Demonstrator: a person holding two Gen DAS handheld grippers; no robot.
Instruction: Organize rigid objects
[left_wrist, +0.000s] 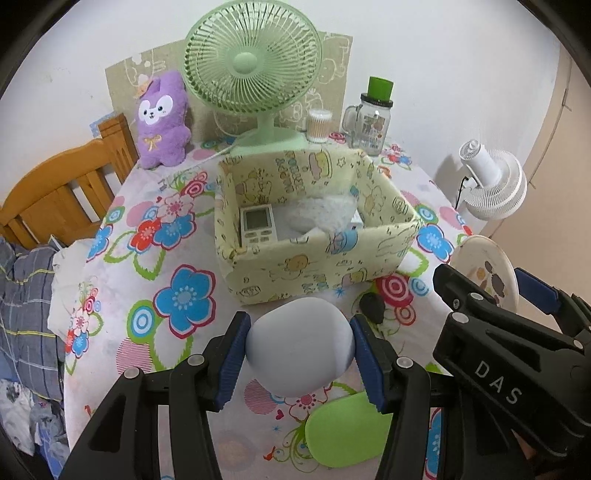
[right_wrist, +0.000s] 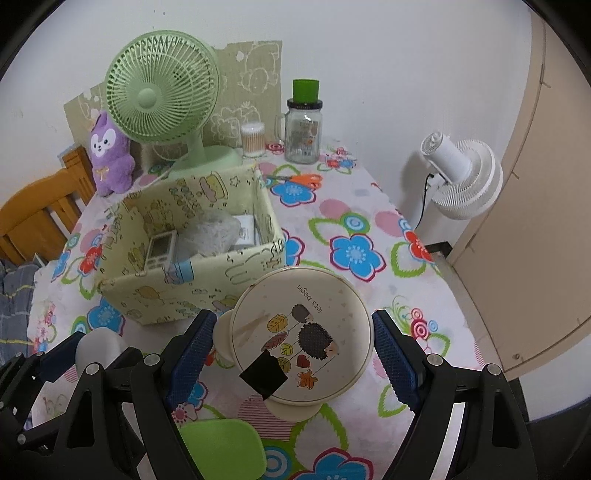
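**Two grips, one box to fill**

While both tools hang over the near edge of the flowered tablecloth (right_wrist: 354, 221), each has something between its blue pads. The left gripper (left_wrist: 299, 354) is closed narrowly on a smooth, pale grey-white, egg-shaped plastic object (left_wrist: 299, 347), both pads pressing its rounded flanks. The right gripper (right_wrist: 291, 350) stands much wider, its jaws spanning a round cream container with a hedgehog-and-leaves printed lid (right_wrist: 301, 336); the left pad seems to touch the rim, but I cannot tell whether the right pad does, so the hold is uncertain.

The open cardboard box covered in pale yellow cartoon paper (right_wrist: 236, 269) sits just beyond both loads, already holding a white remote control (left_wrist: 256, 223) and a crinkly white plastic bag (left_wrist: 325, 214). A flat lime-green oval case (left_wrist: 343, 432) lies on the cloth beneath the grippers.

To do this well, I would carry each piece clear over the box's near wall before lowering. The egg shape is slick and curved, so it could squirt out of a loose pinch; the container is wide and rigid, and wants a level approach to the free space inside.
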